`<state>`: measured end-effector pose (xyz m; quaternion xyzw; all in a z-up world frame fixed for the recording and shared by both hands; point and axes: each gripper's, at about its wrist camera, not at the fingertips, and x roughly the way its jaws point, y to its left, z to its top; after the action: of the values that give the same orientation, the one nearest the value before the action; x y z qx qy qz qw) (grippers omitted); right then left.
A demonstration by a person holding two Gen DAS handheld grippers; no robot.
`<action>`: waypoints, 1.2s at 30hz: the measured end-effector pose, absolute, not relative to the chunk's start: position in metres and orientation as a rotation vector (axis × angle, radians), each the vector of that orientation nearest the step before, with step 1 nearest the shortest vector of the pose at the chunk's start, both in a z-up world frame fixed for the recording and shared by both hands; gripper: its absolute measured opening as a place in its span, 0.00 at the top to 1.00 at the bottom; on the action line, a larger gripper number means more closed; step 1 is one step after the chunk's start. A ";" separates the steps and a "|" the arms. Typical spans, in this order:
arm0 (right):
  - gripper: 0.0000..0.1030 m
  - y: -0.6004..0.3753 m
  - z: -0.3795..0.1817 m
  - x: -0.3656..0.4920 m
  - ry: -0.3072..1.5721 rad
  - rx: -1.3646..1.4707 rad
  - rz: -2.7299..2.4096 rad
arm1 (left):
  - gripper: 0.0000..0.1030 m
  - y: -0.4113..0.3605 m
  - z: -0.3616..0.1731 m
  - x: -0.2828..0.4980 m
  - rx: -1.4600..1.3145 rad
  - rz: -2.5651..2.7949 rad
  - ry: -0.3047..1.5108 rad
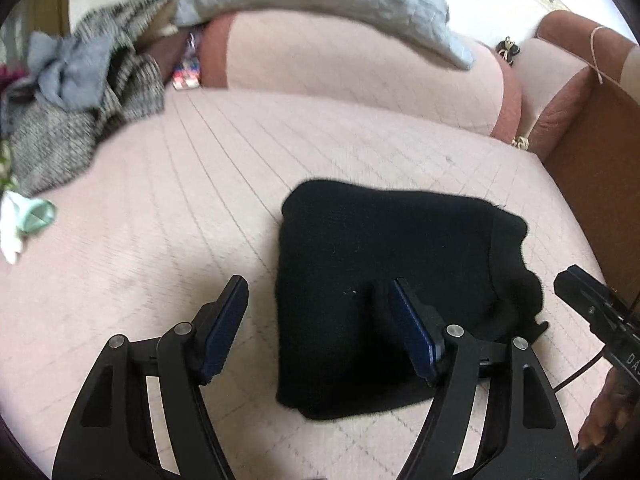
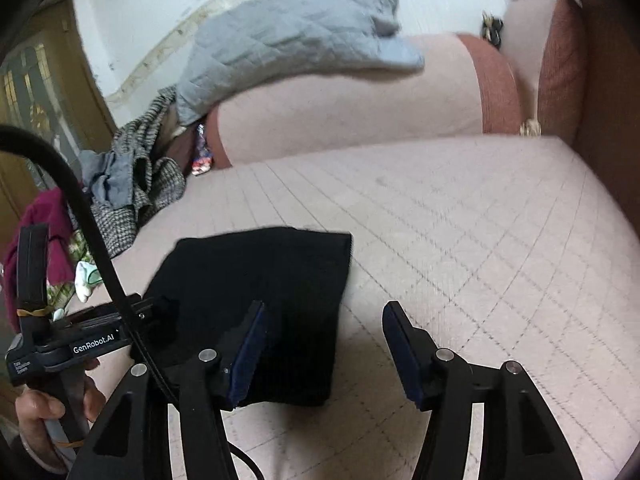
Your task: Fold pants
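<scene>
Two grippers of mine hover above the black pants, which lie folded into a compact rectangle on the pink quilted seat. My left gripper stands spread, one finger over the pants, the other beside their left edge, pinching nothing. My right gripper is likewise spread and empty at the pants' right edge. Beyond the pants, a grey quilted cloth drapes the backrest.
</scene>
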<state>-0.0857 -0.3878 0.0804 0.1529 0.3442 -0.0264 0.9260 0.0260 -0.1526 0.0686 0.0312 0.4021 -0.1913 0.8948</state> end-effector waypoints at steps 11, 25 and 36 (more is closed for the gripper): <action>0.44 -0.335 0.108 -0.107 0.649 0.208 0.010 | 0.28 -0.141 0.100 -0.029 0.126 -0.356 0.691; 0.44 -0.318 0.114 -0.126 0.644 0.175 0.014 | 0.28 -0.141 0.101 -0.057 0.123 -0.367 0.680; 0.44 -0.323 0.113 -0.131 0.650 0.198 0.014 | 0.28 -0.147 0.103 -0.065 0.144 -0.371 0.672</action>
<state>-0.1308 -0.3235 0.1133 0.0973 0.3186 0.0070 0.9429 -0.0647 -0.1469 0.1026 0.0703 0.3277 -0.1806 0.9247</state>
